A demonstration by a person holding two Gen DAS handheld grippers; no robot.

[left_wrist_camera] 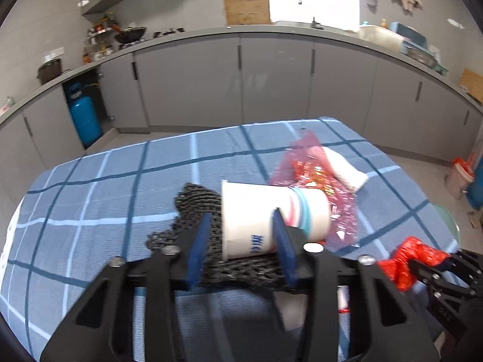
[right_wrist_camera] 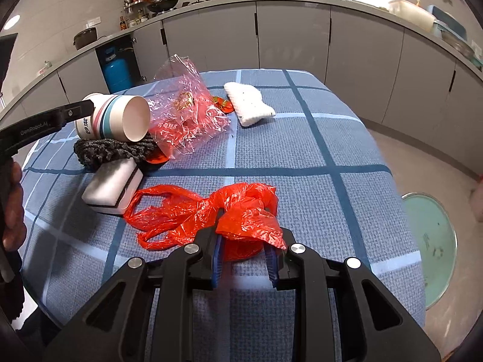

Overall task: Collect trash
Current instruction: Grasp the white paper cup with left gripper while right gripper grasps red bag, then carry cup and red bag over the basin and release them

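A white paper cup with pink and teal stripes lies on its side between my left gripper's blue fingers, which are closed on it, over a dark knitted cloth. The cup also shows in the right wrist view, mouth facing right. My right gripper is closed on a crumpled red plastic bag on the blue checked tablecloth; the bag also shows in the left wrist view. A clear pink plastic wrapper lies just behind the cup.
A white sponge block lies beside the dark cloth. A white knitted cloth lies further back. A teal bin stands on the floor right of the table. Grey kitchen cabinets run behind.
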